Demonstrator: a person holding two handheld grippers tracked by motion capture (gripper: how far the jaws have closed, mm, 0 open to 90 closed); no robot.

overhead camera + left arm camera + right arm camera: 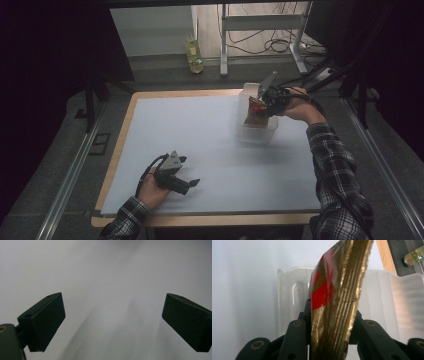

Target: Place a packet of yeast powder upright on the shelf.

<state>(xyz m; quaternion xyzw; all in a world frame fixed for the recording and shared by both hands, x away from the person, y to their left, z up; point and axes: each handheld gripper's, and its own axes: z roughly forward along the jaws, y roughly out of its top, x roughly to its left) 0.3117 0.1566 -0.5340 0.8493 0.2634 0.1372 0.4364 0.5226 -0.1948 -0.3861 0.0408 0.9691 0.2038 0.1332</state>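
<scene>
A worktop [210, 150] covered by a pale grey-white sheet, with a wooden edge showing along its left and near sides, is seen from above.

At the near left, the person's left hand [152, 192], in a plaid sleeve, rests on the sheet holding the left tongs [189, 172]. Its two black jaws are spread wide apart with nothing between them. In the left gripper view the left tongs [113, 322] point at bare pale sheet, one dark jaw at each side of the picture.

Toward the far right of the worktop stands a clear plastic tub [257, 134]. The right hand [295, 107] reaches over it from the right and holds the right tongs [264, 102] above its opening. The jaws are pinching a gold and red foil packet [257, 114], which hangs down into the tub. In the right gripper view the right tongs [332, 322] press against both faces of the foil packet [337, 297], which stands upright and edge-on, with the translucent tub [292, 297] just behind it.

On the floor beyond the worktop stands a small yellow-green bottle [194, 55], near the white metal legs [223, 40] of a frame with cables behind them.
</scene>
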